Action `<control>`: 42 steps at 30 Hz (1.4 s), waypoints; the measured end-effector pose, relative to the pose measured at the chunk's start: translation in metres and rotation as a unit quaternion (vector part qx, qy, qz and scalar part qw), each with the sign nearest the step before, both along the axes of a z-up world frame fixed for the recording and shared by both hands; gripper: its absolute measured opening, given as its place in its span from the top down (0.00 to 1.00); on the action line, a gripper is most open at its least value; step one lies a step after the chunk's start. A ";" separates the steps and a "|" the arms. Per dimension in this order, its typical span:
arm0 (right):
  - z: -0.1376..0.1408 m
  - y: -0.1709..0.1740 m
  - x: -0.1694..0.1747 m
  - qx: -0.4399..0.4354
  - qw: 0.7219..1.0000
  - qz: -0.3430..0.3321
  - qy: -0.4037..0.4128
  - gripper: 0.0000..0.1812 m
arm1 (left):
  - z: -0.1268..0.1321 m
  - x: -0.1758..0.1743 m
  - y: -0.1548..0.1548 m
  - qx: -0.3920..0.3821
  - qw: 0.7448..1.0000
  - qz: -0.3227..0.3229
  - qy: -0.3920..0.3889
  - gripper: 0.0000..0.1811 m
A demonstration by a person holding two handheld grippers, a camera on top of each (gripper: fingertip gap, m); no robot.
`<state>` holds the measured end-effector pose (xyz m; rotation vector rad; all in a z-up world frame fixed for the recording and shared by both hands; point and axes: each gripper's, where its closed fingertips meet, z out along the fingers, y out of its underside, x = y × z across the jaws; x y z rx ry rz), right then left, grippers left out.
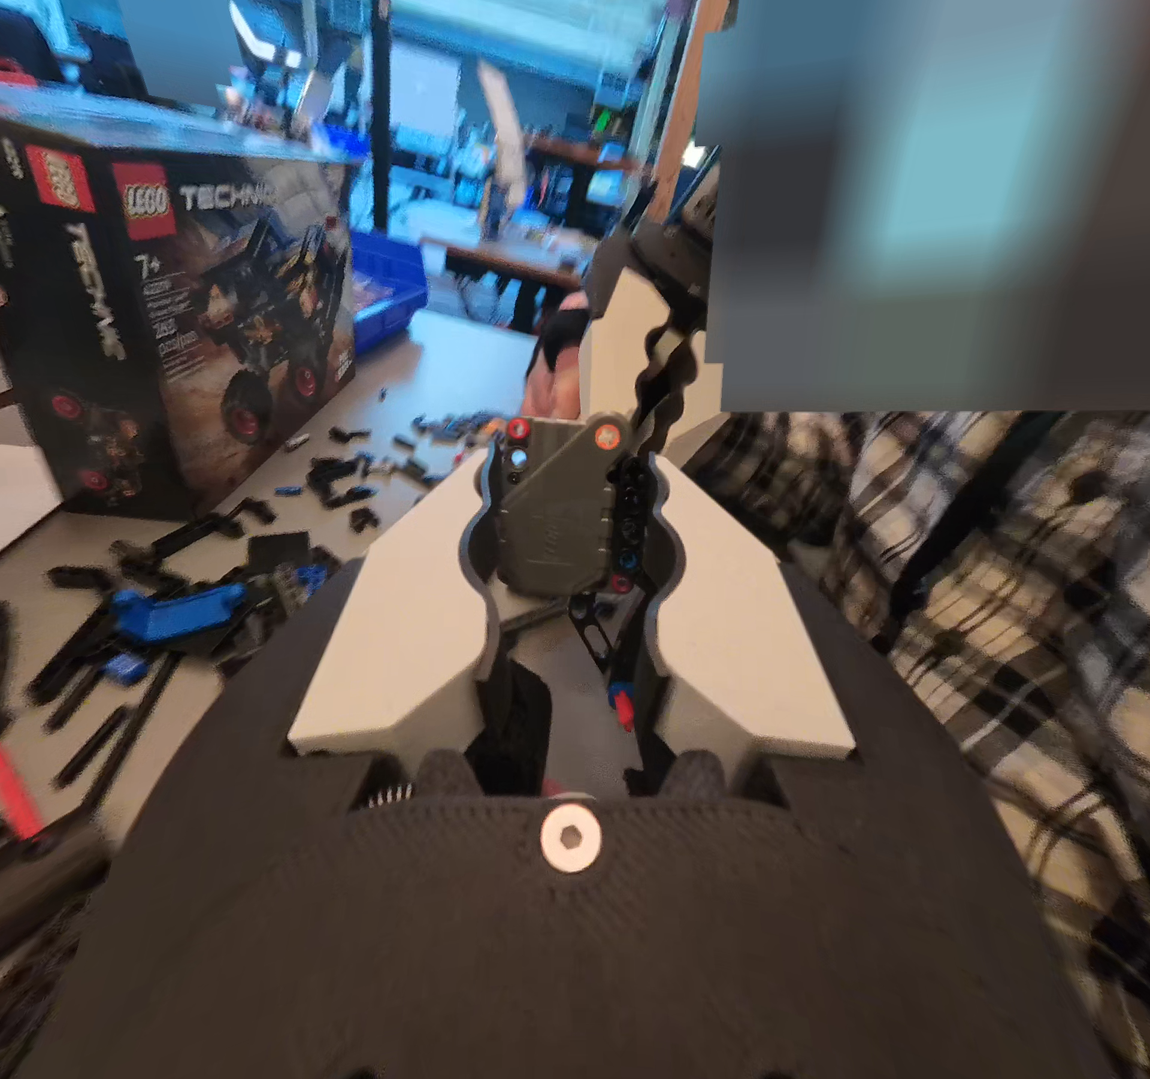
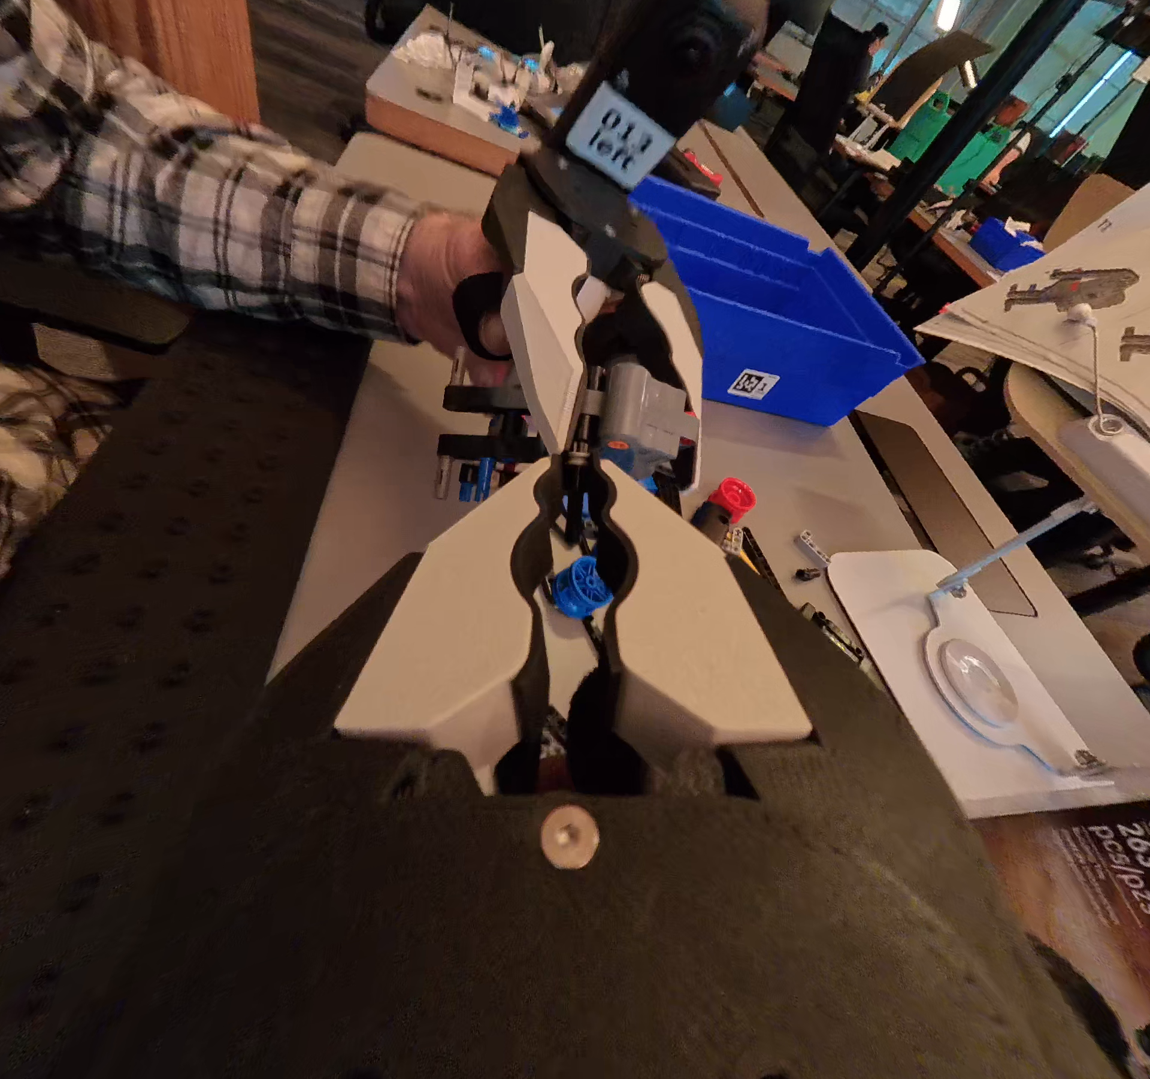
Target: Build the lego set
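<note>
Half built: left gripper (image 1: 569, 526) squeezing the grey motor block (image 1: 557, 520), right gripper (image 2: 575, 489) pinching its black axle (image 2: 577, 470); loose pieces (image 1: 348, 476) left.

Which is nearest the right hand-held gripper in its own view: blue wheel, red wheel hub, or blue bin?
1. Blue wheel: on the table, seen between its fingers.
2. Red wheel hub: on the table, farther right.
3. Blue bin: farthest, at the back right.

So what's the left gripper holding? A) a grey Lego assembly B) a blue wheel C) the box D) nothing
A: the left gripper is clamped on the grey assembly; the blue wheel lies on the table and the box stands apart.
</note>
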<state>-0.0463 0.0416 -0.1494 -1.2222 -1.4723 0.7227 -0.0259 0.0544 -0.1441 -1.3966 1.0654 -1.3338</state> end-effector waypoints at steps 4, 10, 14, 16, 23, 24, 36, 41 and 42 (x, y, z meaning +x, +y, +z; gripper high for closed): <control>0.016 0.001 -0.004 -0.029 0.998 -0.004 0.054 0.95 | 0.014 -0.004 0.000 -0.003 0.999 0.004 -0.047 0.77; 0.020 0.005 0.003 -0.041 0.996 -0.011 0.077 0.92 | 0.020 -0.007 0.005 -0.030 0.996 -0.002 -0.081 0.77; 0.028 0.008 0.007 -0.020 0.995 -0.021 0.093 0.98 | 0.020 -0.007 0.004 -0.040 0.995 -0.007 -0.087 0.77; 0.027 0.008 0.006 -0.007 0.996 -0.025 0.088 0.98 | 0.021 -0.008 0.004 -0.044 0.995 -0.012 -0.094 0.77; 0.028 0.004 0.009 0.034 0.997 -0.026 0.068 1.00 | 0.025 -0.006 0.001 -0.046 0.993 -0.019 -0.111 0.77; 0.028 0.004 0.009 0.036 0.997 -0.027 0.065 1.00 | 0.025 -0.008 0.003 -0.049 0.992 -0.013 -0.113 0.77; 0.020 0.001 0.009 0.069 0.997 -0.034 0.026 1.00 | 0.017 -0.005 0.003 -0.056 0.995 -0.017 -0.087 0.77; 0.010 0.005 0.011 0.096 0.994 -0.053 -0.018 1.00 | 0.008 -0.003 0.006 -0.035 0.998 0.005 -0.043 0.77; 0.009 0.005 0.011 0.103 0.993 -0.056 -0.025 1.00 | 0.007 -0.004 0.006 -0.036 0.999 0.005 -0.039 0.77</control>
